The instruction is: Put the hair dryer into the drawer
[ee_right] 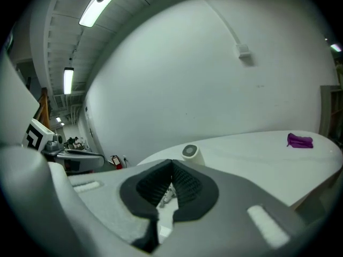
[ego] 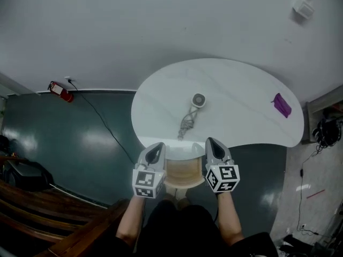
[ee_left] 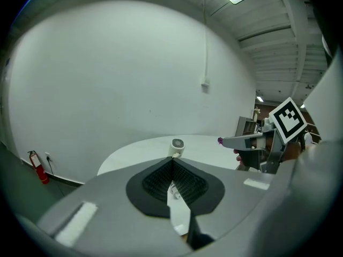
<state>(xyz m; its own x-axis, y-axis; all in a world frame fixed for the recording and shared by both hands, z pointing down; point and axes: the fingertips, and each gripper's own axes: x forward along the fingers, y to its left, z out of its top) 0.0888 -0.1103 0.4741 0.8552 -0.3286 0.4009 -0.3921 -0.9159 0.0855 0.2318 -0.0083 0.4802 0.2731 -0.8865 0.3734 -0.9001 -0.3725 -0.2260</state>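
Evidently both are clenched on nothing, the left claw [ego: 155, 152] at nine o'clock and the right claw [ego: 215, 148] at three o'clock of the drawer [ego: 185, 171], which looks pulled out ready for the hair dryer [ego: 198, 100] lying untouched at its twelve o'clock, mid-surface [ego: 241, 84].

No readable writing in any view.
The only printed marks are black-and-white square patterns on the left marker cube [ego: 147, 182] of the left hand-held gripper [ego: 156, 146] and the right marker cube [ego: 222, 177] of the right hand-held gripper [ego: 211, 142]. They carry no letters or numbers. Any label on the red fire extinguisher [ego: 60, 92] is too small to read.
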